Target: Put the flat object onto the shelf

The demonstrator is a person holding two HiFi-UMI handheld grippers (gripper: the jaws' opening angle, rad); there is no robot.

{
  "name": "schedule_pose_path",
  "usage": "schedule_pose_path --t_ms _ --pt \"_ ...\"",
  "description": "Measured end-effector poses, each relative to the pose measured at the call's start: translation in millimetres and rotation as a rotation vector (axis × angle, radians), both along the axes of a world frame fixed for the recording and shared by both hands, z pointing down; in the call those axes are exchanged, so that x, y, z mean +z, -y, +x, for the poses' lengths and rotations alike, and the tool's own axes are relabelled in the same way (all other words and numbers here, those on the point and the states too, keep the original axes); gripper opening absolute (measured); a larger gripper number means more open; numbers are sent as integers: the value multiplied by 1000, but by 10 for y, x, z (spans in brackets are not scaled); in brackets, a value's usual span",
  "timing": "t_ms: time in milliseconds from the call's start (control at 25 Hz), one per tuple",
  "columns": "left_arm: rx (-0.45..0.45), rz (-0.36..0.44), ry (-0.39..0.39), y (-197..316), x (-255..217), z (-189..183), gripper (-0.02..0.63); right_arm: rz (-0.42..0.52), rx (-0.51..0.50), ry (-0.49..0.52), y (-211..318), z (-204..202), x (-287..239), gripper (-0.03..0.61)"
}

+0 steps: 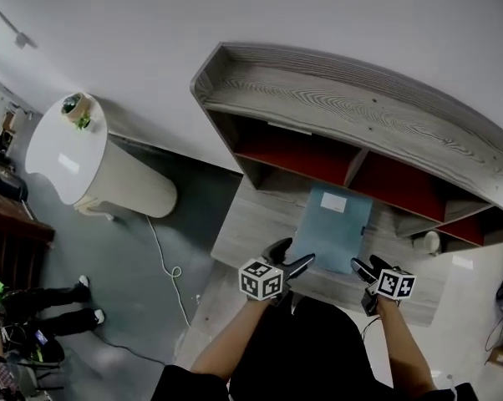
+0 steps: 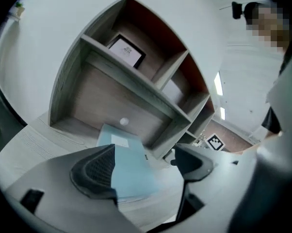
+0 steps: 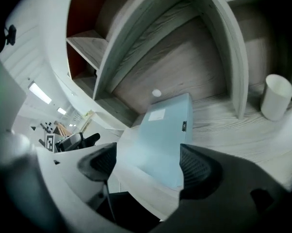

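A flat light-blue object with a white label lies on the wooden desk, its far end under the lowest opening of the grey shelf unit. My left gripper stands open at the object's near left corner. In the left gripper view the light-blue object runs between the left gripper's spread jaws and behind the left pad. My right gripper is open at the near right corner. In the right gripper view the light-blue object has its near edge between that right gripper's wide jaws, with neither pad pressing it.
A white mug stands on the desk to the right, under the shelf. A framed card sits in an upper compartment. On the floor to the left are a round white table, a white cable and a person's legs.
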State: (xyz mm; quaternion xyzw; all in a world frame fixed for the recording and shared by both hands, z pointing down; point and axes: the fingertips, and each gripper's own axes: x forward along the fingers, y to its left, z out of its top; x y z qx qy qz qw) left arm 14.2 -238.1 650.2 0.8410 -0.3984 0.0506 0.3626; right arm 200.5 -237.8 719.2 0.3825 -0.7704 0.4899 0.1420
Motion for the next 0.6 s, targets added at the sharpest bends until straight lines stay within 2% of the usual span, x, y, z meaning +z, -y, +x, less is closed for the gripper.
schedule_pose_path --t_ms 80,120,160,240,280,320,400,600 --pt "21 64 -6 -158 -254 92 365 13 6 58 -45 -105 -224 394" --pt "28 98 1 -235 -381 118 279 11 25 105 -60 -158 -350 391" --pt "25 127 7 -299 -507 122 164 15 50 147 -63 -201 -479 385" --pt "8 166 10 -384 -731 79 139 47 86 178 -66 -263 -699 368" --pt "-1 182 15 -411 -824 42 106 73 91 170 -75 -292 -789 364" --pt "-6 199 22 -435 -908 1 45 103 89 152 -91 -325 -880 362" --pt "-8 229 28 -505 -1056 -84 18 166 78 107 -175 -399 -1073 356" --pt "8 277 7 -743 -1327 -319 12 310 91 1 -555 -628 -1545 310"
